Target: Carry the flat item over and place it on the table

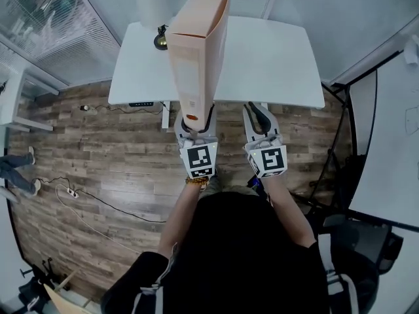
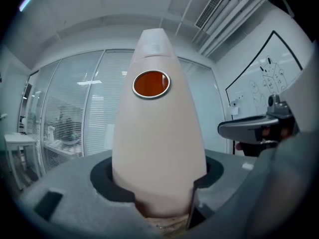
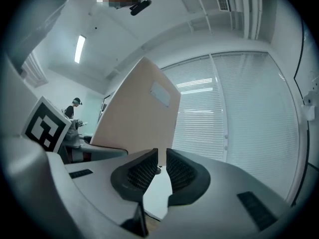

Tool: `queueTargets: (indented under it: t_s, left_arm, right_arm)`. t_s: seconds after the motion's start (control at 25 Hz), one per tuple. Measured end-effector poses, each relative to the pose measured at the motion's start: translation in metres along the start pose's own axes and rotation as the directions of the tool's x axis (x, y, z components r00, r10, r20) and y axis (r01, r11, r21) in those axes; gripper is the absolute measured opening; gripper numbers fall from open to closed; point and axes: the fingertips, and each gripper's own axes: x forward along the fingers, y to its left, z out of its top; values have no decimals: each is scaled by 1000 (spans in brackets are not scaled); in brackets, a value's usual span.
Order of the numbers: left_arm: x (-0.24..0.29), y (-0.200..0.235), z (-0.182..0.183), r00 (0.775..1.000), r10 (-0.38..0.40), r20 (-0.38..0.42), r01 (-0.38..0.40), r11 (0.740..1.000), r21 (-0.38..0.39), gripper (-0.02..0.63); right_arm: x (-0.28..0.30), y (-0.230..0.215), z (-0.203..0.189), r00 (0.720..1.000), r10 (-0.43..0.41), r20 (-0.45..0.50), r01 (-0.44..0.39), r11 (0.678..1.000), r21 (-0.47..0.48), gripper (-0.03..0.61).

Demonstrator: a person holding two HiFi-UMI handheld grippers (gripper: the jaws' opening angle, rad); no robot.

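A pale peach file folder (image 1: 196, 44) stands upright in front of me, spine toward me, with a round orange-lined finger hole (image 2: 151, 84). My left gripper (image 1: 192, 126) is shut on the lower spine; in the left gripper view the folder (image 2: 159, 143) fills the space between the jaws. My right gripper (image 1: 258, 120) hangs beside it to the right, shut, with nothing between its ribbed pads (image 3: 141, 173). From the right gripper view the folder (image 3: 137, 118) rises to the left. The white table (image 1: 275, 64) lies just ahead, partly hidden behind the folder.
A small dark object (image 1: 160, 40) and a white lamp shade (image 1: 152, 5) sit at the table's back left. Cables (image 1: 85, 201) trail over the wood floor on the left. A whiteboard (image 1: 393, 142) and a black chair (image 1: 366, 241) are on the right. Glass walls with blinds stand behind.
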Motion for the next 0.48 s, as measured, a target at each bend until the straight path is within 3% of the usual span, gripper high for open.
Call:
queueTargets:
  t_s: [0.2, 0.48]
  left_arm:
    - [24, 9, -5, 1000, -30, 4, 30, 999, 27, 282]
    - [50, 15, -21, 999, -34, -30, 35, 999, 33, 282]
  right_arm:
    - [23, 3, -8, 1000, 14, -11, -15, 996, -85, 38]
    - [41, -4, -41, 996, 59, -65, -63, 996, -61, 38]
